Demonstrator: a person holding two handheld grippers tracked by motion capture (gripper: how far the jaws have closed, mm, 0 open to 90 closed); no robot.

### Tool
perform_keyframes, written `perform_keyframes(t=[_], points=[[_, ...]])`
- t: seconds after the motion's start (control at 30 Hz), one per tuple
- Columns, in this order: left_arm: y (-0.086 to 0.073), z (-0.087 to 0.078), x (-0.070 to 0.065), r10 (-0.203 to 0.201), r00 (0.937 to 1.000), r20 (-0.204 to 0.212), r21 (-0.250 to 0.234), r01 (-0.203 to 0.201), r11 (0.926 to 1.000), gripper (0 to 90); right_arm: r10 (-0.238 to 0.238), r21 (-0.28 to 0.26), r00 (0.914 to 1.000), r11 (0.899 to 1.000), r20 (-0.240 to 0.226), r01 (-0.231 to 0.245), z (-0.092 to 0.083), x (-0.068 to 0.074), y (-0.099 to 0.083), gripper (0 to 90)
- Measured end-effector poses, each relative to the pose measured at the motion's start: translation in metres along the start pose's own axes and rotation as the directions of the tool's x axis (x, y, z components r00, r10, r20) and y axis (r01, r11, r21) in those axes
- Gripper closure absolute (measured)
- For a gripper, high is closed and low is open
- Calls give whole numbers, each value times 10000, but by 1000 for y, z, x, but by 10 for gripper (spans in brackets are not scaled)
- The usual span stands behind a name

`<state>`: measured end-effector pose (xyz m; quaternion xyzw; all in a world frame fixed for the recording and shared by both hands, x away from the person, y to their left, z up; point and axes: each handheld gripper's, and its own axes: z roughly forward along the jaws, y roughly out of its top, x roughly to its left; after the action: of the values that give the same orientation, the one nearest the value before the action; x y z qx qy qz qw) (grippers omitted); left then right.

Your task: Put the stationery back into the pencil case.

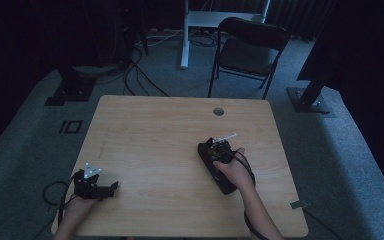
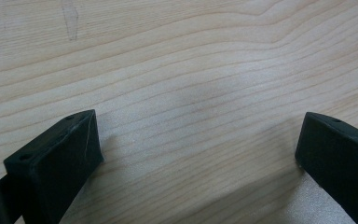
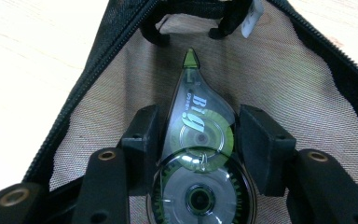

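Tape roller [image 3: 200, 140], large print: "Big"
Tape roller, small print beside it: too small to read
Tag [image 3: 252, 16] on pouch [image 3: 307, 93]: no legible print

High view overlooks table [image 1: 155, 145], gripper views close, downward

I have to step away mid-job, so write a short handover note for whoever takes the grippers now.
Right gripper: shut on the correction tape dispenser, held over the open black mesh pouch, green tip pointing into the opening.
Left gripper: open, holding nothing, low over bare table near the front left corner.
Done: dispenser gripped and brought to the pouch mouth.
Left: probably slide it fully in and release; zipper looks open, so closing may follow. The left gripper could steady the pouch.
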<state>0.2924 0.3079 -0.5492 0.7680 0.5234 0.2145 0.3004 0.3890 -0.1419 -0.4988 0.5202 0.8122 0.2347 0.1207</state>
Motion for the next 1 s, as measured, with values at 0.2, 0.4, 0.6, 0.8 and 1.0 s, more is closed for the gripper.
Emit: perform_keyframes(t=[0.2,0.4,0.6,0.8,1.0], points=[[0,0,0,-2,10000,0,-3,2,10000,2,35,123,10000,9999,-20,-35,2,-2,0,488],[0,0,0,1,10000,10,-10,-1,10000,2,77,179,10000,9998,-16,-76,2,-2,2,480],[0,0,0,1,10000,10,-9,-1,10000,2,113,32,9999,9999,-120,-113,-3,-3,2,477],[0,0,0,5,10000,9,-6,-5,10000,2,184,-317,9995,9993,-262,-193,-12,-6,1,476],[0,0,0,2,10000,9,-7,-2,10000,2,274,-857,9986,9958,-443,-311,-21,-9,-1,450]])
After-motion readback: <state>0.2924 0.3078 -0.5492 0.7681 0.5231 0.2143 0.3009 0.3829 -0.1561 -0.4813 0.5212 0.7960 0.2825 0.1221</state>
